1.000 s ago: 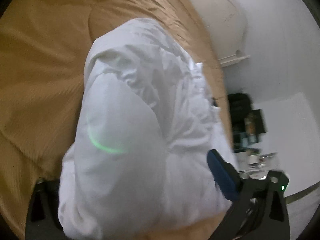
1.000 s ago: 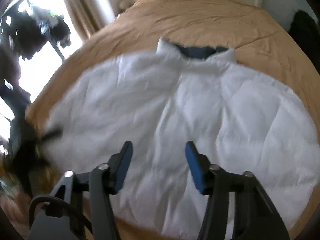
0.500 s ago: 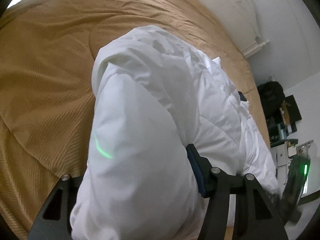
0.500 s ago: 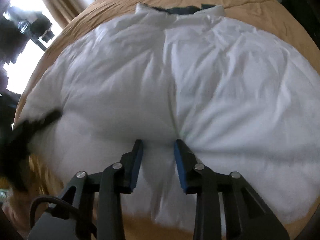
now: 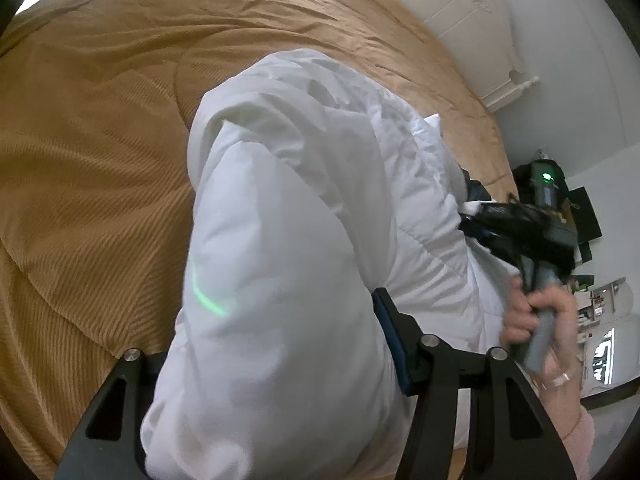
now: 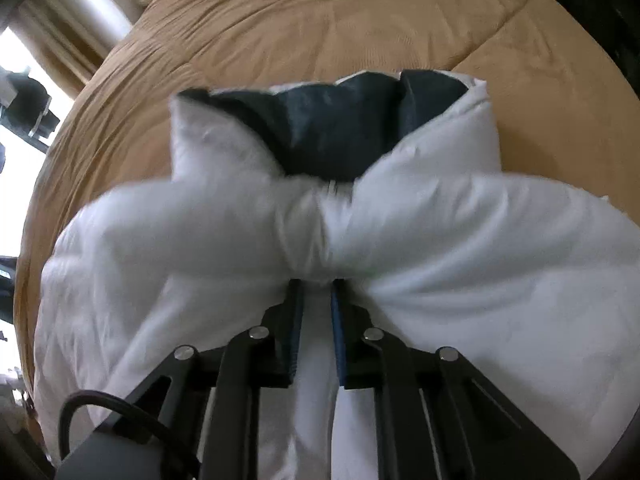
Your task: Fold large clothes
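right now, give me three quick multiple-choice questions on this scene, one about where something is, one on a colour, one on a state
1. Where does the white jacket lie?
A. on a tan bedspread
B. on a wooden floor
C. over a chair back

2. What colour is the jacket's inner lining at the collar?
A. red
B. dark navy
C. yellow

3. How is the right gripper?
A. wide open above the jacket
B. shut on a bunched fold of the jacket
C. holding a hanger

Answers: 1 A, the tan bedspread shows all around it; 2 B, dark cloth shows inside the open collar; 3 B, white fabric is pinched between the pads.
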